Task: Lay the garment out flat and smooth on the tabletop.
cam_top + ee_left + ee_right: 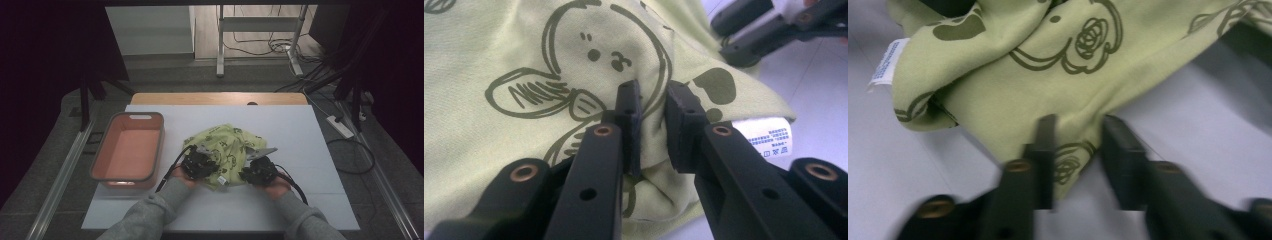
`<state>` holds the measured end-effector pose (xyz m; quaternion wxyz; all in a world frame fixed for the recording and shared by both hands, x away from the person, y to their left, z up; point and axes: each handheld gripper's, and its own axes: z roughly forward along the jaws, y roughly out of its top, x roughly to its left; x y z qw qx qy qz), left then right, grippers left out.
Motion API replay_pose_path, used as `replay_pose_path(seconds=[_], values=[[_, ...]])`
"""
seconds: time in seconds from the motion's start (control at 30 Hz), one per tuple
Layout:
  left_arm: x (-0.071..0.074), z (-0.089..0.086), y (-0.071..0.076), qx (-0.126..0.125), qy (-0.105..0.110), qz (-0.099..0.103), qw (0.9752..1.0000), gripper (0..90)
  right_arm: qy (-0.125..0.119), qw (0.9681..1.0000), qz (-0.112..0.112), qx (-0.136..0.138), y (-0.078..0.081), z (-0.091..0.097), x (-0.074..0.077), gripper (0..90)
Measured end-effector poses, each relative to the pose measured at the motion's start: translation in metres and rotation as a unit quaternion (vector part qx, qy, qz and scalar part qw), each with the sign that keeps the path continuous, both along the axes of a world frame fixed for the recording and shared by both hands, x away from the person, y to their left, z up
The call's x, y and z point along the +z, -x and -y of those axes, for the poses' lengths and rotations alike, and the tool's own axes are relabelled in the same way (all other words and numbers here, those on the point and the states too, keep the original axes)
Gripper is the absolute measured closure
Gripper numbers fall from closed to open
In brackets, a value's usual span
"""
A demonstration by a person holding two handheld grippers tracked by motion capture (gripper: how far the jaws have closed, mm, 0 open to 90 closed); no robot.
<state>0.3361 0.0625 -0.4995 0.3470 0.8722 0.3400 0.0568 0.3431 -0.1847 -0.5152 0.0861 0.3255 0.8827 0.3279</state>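
A: What lies on the white surface (300, 130)?

B: At the left, a salmon-pink tub (128, 150). Right of it, at the middle, a crumpled green cloth (225, 145) printed with dark cartoon drawings, a white label (769, 137) at its near edge.

A: And the grippers?

B: The left gripper (653, 117) is nearly closed, pinching a fold at the cloth's near left edge. The right gripper (1075, 150) sits at the near right edge, jaws narrow with a corner of cloth between them; that view is blurred, so I cannot tell whether it presses.
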Motion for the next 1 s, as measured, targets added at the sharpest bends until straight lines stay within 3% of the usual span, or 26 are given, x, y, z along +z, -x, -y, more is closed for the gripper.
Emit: replay_pose_path(seconds=[0.07, 0.27, 0.37, 0.5, 0.63, 0.77, 0.87, 0.9, 1.0], values=[[0.003, -0.003, 0.001, 0.0, 0.008, 0.0, 1.0, 78.6, -0.001, 1.0, 0.003, 0.008, 0.0, 0.0, 0.001, 86.4], [0.013, -0.018, 0.003, 0.003, 0.042, 0.001, 0.9991, 79.1, -0.016, 0.9997, 0.019, 0.007, 0.001, 0.011, 0.013, 87.7], [0.022, -0.027, 0.005, 0.0, 0.06, 0.006, 0.9982, 79.2, -0.02, 0.9989, 0.041, 0.0, 0.004, 0.022, 0.025, 88.0], [0.036, -0.042, 0.007, -0.011, 0.093, 0.008, 0.9955, 79.5, -0.042, 0.997, 0.064, -0.013, 0.006, 0.04, 0.044, 88.1], [0.048, -0.05, 0.009, -0.055, 0.128, 0.006, 0.9903, 79.6, -0.062, 0.9936, 0.094, -0.007, 0.011, 0.052, 0.072, 88.2], [0.063, -0.05, 0.013, -0.078, 0.137, 0.029, 0.9871, 79.7, -0.081, 0.9886, 0.127, -0.003, 0.017, 0.059, 0.104, 88.2], [0.07, -0.051, 0.014, -0.085, 0.129, 0.04, 0.9872, 82.9, -0.077, 0.9846, 0.156, -0.012, 0.02, 0.063, 0.123, 88.2], [0.069, -0.052, 0.012, -0.085, 0.129, 0.036, 0.9873, 83.2, -0.074, 0.9842, 0.16, -0.017, 0.019, 0.065, 0.125, 88.3], [0.06, -0.054, 0.008, -0.081, 0.116, 0.018, 0.9898, 84.3, -0.066, 0.987, 0.143, -0.036, 0.01, 0.072, 0.118, 88.3]])
